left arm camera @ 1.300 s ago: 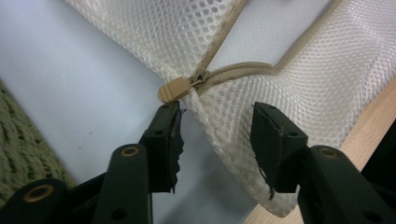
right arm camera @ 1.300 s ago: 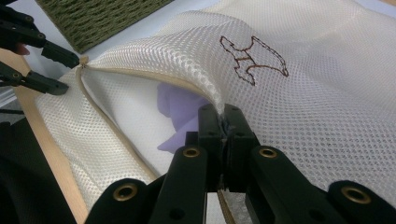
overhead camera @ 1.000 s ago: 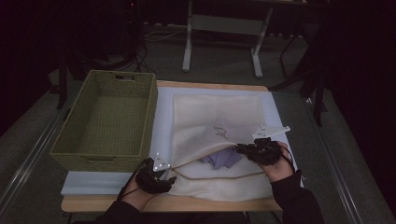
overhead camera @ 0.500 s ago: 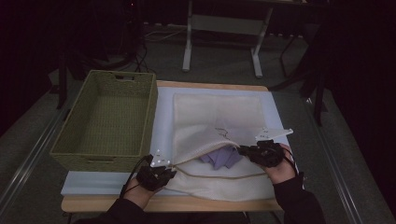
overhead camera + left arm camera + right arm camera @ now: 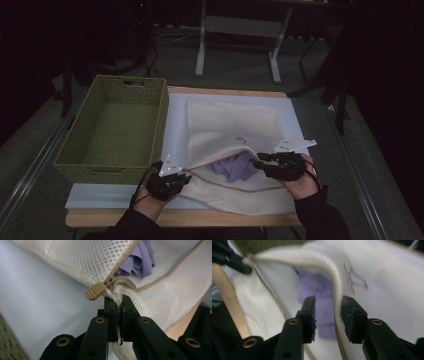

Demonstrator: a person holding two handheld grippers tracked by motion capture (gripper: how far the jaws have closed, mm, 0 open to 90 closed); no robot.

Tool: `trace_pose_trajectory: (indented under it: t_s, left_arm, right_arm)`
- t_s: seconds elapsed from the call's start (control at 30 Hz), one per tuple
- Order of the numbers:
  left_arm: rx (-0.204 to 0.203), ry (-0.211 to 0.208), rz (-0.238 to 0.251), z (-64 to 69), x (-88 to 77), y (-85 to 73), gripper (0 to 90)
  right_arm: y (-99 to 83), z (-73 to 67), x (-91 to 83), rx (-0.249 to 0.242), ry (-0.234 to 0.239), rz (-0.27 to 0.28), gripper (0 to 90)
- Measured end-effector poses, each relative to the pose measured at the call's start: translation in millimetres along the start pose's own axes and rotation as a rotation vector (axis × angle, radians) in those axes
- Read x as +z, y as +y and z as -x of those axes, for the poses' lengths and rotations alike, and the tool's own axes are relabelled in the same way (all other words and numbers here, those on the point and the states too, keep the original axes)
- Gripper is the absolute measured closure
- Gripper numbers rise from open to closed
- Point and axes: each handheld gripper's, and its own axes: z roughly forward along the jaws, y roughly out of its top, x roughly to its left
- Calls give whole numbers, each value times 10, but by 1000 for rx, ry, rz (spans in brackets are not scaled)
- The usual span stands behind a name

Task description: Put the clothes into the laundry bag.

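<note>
Beside basket (image 5: 112, 131): left tongs (image 5: 119, 305) clamp mesh bag (image 5: 235, 125); right tongs (image 5: 327, 305) opening, straddling bag edge.

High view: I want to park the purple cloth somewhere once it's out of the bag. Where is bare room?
The green basket is empty. A pale mat strip lies bare between the basket and the mesh bag. The near edge is crowded by the left gripper, right gripper and purple cloth.

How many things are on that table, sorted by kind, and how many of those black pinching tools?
Woven basket: 1
Mesh zip bag: 1
Purple cloth inside the bag: 1
Pale mat under the bag: 1
Black grippers: 2, left gripper and right gripper
Total: 6
</note>
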Motion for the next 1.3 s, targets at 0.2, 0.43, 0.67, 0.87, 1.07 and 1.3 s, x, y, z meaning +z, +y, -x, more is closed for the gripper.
trace_pose_trajectory:
  t_s: [0.2,0.43,0.67,0.87,1.07,1.3]
  left_arm:
    - [-6,-17,7,4,-15,31,860]
    - [9,-31,14,25,-33,62,860]
    - [31,-48,6,55,-24,66,861]
    - [52,-71,-11,81,7,78,860]
    - [45,-86,-14,71,20,72,858]
    - [34,-89,-7,62,15,67,849]
  right_arm:
    - [220,-157,-12,-14,62,59,579]
    - [336,-308,260,-49,92,17,641]
    - [414,-393,502,-42,122,-4,696]
    - [519,-512,722,-59,152,-15,718]
    - [548,-655,948,-81,181,-52,741]
    - [457,-739,1143,-97,187,-132,770]
